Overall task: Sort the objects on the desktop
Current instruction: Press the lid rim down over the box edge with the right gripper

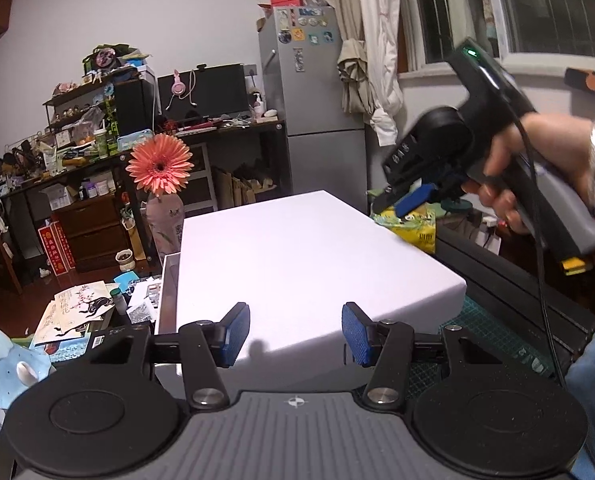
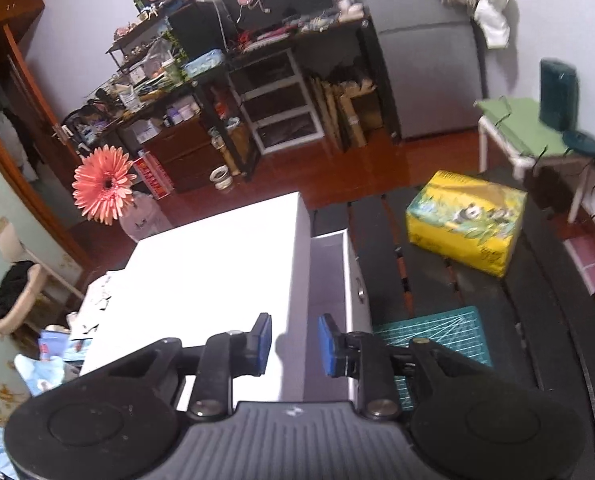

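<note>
Left gripper (image 1: pixel 295 334): fingers apart with nothing between them, hovering over the near edge of the white box (image 1: pixel 297 256). Right gripper (image 2: pixel 295 344): fingers narrow but gapped, empty too, above the box's open drawer (image 2: pixel 331 280). Yellow tissue pack (image 2: pixel 465 220) sits well off to the right on the dark table (image 2: pixel 417 280), with a green cutting mat (image 2: pixel 441 332) beside the drawer.

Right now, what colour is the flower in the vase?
Salmon pink, with a dark centre; the flower shows best in the left wrist view.
</note>
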Demonstrator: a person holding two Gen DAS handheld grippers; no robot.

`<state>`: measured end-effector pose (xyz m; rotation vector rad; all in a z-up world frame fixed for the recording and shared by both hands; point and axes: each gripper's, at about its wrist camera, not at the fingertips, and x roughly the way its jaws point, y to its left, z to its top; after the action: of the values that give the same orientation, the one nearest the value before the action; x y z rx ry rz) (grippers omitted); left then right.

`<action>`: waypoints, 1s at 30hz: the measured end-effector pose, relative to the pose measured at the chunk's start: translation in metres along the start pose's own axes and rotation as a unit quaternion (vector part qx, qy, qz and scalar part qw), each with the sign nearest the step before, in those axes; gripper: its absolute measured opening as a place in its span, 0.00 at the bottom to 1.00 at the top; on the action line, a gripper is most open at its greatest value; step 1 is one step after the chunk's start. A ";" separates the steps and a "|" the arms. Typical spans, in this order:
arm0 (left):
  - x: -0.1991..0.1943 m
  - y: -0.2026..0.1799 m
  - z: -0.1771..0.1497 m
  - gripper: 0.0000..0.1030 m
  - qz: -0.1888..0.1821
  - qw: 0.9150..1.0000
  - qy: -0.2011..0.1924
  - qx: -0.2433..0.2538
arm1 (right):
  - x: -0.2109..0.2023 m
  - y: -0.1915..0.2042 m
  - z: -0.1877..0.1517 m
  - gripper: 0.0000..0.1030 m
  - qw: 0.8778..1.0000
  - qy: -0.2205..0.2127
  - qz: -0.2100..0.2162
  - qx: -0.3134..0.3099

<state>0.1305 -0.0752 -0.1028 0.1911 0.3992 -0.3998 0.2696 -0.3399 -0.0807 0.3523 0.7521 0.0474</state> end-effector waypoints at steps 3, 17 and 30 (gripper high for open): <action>0.000 0.006 0.001 0.49 0.003 1.000 -0.001 -0.011 | -0.014 0.001 -0.009 0.23 0.999 -0.032 -0.015 0.001; -0.003 0.028 0.005 0.55 0.032 0.998 -0.008 -0.062 | -0.054 -0.002 -0.066 0.40 0.994 -0.103 -0.003 0.037; 0.005 0.065 -0.002 0.57 0.057 0.989 0.024 -0.137 | -0.055 0.006 -0.107 0.43 0.992 -0.122 0.010 -0.005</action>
<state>0.1609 -0.0181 -0.1004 -0.0449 0.4841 -0.2241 0.1578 -0.3115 -0.1145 0.3487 0.5060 0.0254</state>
